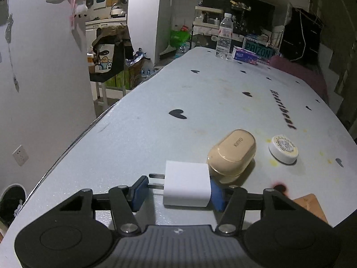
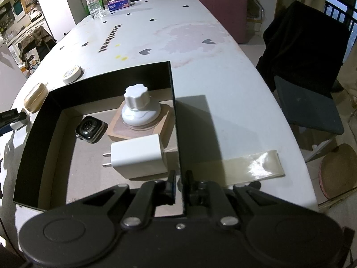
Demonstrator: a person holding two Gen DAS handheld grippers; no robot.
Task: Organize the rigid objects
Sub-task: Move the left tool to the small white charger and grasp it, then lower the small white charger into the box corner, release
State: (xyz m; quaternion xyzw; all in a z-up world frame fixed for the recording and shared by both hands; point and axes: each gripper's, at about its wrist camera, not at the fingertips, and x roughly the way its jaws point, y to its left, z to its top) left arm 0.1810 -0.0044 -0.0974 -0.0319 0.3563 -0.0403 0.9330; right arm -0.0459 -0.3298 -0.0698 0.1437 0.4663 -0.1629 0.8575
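A white charger (image 1: pixel 187 183) lies on the white table (image 1: pixel 178 93) with its prongs pointing left. My left gripper (image 1: pixel 178 193) is shut on it, one blue pad (image 1: pixel 139 192) against the prong tips and the other on its flat end. Just beyond it sit a beige earbud case (image 1: pixel 232 154) and a white round tin (image 1: pixel 283 149). In the right wrist view, my right gripper (image 2: pixel 180 182) is shut on the right wall of a black box (image 2: pixel 176 120). The box holds a second white charger (image 2: pixel 138 154), a watch body (image 2: pixel 90 131) and a white knob on a wooden base (image 2: pixel 140 111).
A water bottle (image 1: pixel 224 38) and a tissue pack (image 1: pixel 244 55) stand at the table's far end. A strip of clear tape (image 2: pixel 252 163) lies right of the box. A dark chair (image 2: pixel 308 84) stands off the table's right edge. A bin (image 1: pixel 11 203) sits on the floor at left.
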